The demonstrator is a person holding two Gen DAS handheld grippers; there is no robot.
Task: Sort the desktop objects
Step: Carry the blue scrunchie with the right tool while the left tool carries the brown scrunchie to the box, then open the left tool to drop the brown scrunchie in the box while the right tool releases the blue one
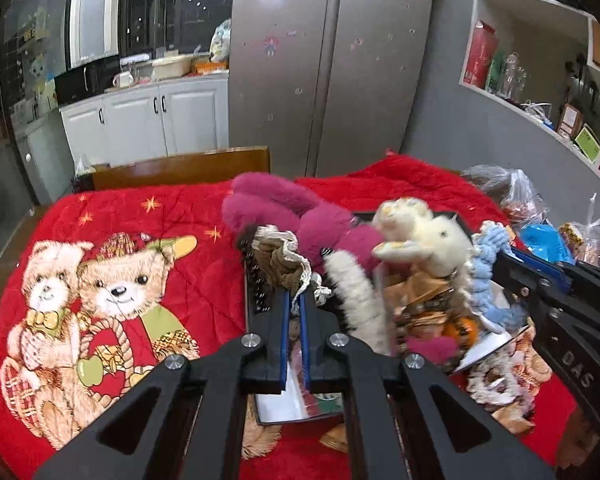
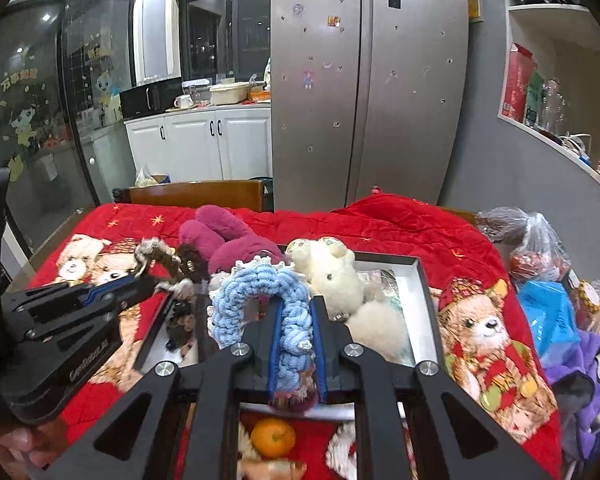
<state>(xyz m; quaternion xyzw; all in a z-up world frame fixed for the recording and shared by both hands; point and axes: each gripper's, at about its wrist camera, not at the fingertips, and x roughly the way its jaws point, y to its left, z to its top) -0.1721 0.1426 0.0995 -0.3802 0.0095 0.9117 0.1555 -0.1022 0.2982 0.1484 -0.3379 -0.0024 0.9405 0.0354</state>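
My left gripper [image 1: 296, 300] is shut on a brown knitted scrunchie with cream lace [image 1: 284, 260], held above the left edge of a black-framed tray [image 2: 424, 280]; it also shows in the right wrist view [image 2: 164, 264]. My right gripper [image 2: 296, 312] is shut on a blue knitted scrunchie [image 2: 268, 284], lifted over the tray; it also shows in the left wrist view [image 1: 488, 264]. A magenta plush toy [image 1: 300, 220], a white plush rabbit [image 2: 332, 268] and a cream pompom [image 2: 380, 328] lie in the tray.
A red bear-print blanket [image 1: 120, 240] covers the table. An orange [image 2: 273, 436] lies at the front edge. Plastic bags [image 2: 540, 248] and blue and purple items sit at the right. A wooden chair back [image 1: 180, 168] stands behind the table.
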